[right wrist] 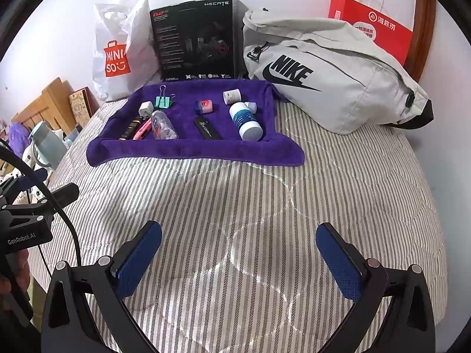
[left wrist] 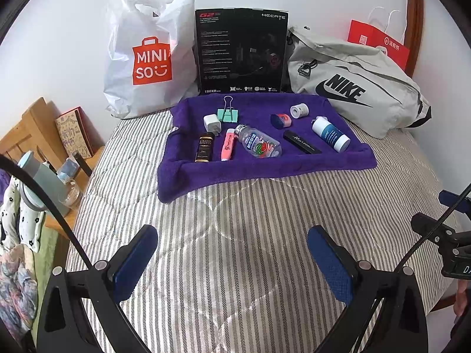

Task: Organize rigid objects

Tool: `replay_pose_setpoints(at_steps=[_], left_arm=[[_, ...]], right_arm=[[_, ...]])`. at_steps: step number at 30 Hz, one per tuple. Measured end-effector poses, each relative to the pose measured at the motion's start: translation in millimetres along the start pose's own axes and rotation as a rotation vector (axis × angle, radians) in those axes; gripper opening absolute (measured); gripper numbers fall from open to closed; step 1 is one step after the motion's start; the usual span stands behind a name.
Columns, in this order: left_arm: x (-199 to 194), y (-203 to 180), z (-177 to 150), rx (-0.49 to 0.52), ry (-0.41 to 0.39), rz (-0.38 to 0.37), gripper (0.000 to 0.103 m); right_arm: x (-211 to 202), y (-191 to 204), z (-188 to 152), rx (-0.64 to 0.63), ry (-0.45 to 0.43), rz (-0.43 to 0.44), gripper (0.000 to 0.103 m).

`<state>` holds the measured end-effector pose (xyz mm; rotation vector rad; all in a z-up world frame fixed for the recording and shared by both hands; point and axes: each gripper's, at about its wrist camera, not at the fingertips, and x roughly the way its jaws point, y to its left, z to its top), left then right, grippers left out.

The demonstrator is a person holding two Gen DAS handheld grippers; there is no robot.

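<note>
the left gripper [left wrist: 232,260] and the right gripper [right wrist: 238,260] both hover side by side with jaws spread wide, blue pads [right wrist: 338,264] facing inward, nothing held between them.

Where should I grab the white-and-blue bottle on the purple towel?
Take the bottle across its round body, mid-length, from above. It lies on its side, so the claw's fingers should straddle its width. The right claw looks like the nearer one; a small white cap sits by its far end.
</note>
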<state>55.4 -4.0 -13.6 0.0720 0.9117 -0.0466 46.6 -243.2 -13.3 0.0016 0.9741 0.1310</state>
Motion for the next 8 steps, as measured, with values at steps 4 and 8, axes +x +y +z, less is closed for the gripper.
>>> replay_pose_setpoints(at_steps=[4,8], left_arm=[[-1.3,0.2,0.5,0.003,-0.005,-0.001,0.103],[-2.3,-1.2,0.9,0.007,-0.014,-0.010,0.103]], right_arm=[[-0.3,-0.4,0.3,0.001,-0.001,-0.001,0.103],[0.7,-0.1,0.3,-0.002,0.003,-0.002,0.103]])
